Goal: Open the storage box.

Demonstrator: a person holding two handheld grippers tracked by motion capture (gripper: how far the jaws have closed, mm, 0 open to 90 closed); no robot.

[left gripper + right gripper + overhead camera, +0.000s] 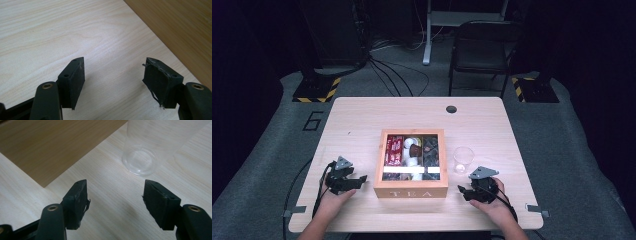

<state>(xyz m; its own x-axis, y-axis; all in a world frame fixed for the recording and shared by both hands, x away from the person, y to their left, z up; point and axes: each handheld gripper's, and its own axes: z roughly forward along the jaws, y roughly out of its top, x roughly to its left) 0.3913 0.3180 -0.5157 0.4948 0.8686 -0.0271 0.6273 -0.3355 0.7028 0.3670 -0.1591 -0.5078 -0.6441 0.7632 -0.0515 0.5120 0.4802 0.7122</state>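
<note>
A wooden tea box (411, 189) stood at the middle of the bench (362, 120), its glass lid shut over compartments of sachets and small packets. A clear plastic cup (462, 159) stood upright and empty just beside the box, at about three o'clock from it.

The left tongs (362, 178) rested low on the bench at nine o'clock of the box, pointing toward its side wall. In the left gripper view the left tongs (113, 82) stood partly spread with only bare wood grain between the pads; nothing was pinched, and the box wall (180, 30) ran along at one o'clock, near but apart from the nearer pad.

The right tongs (460, 190) sat at four o'clock of the box, just below the cup. In the right gripper view the right tongs (115, 202) were likewise partly spread and empty, with the cup (150, 147) ahead at one o'clock and the box's corner (45, 157) at eleven o'clock.

By my reckoning the work had barely begun: the lid was still down, every packet still lay inside, and the cup held nothing. What remained looked like the whole of it: lifting the lid, picking out a sachet and carrying it over to the cup.
</note>
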